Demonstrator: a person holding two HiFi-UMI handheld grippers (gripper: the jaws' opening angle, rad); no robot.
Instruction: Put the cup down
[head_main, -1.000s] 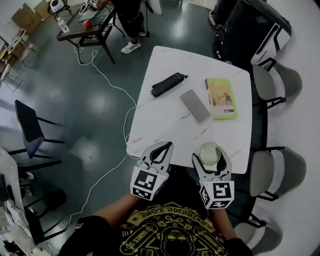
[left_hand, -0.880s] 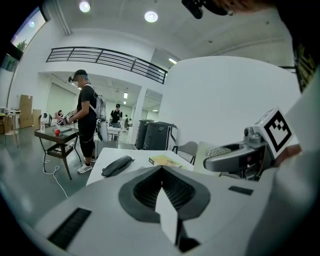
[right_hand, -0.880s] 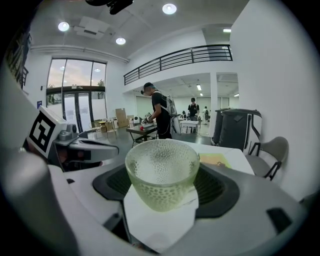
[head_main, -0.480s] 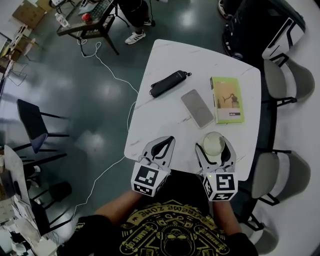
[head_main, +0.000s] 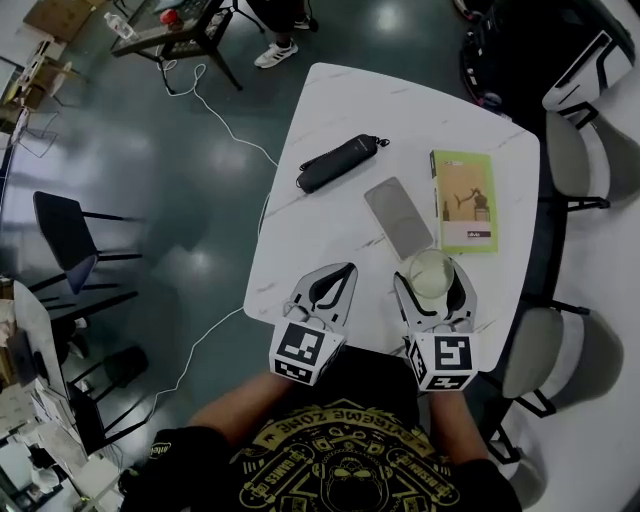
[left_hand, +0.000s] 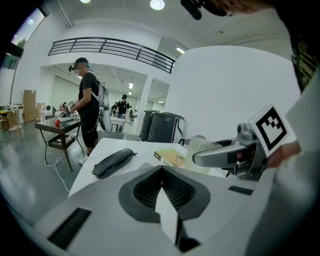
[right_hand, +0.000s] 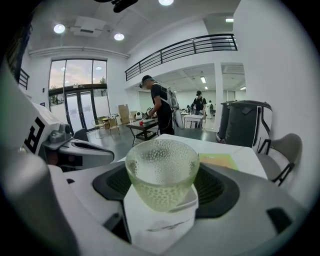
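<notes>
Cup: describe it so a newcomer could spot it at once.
Start at the white table, at the edge nearest the person. There the right gripper is shut on the cup, just short of the phone and green book. It is the only round, see-through thing: a pale, dimpled glass, while its neighbours and the black pouch lie flat.

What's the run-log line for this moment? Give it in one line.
right gripper: shut on cup | cup: upright, over table near edge | left gripper: shut, empty | release: not yet

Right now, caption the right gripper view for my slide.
Right tongs grip a dimpled glass cup, white table ahead.
</notes>
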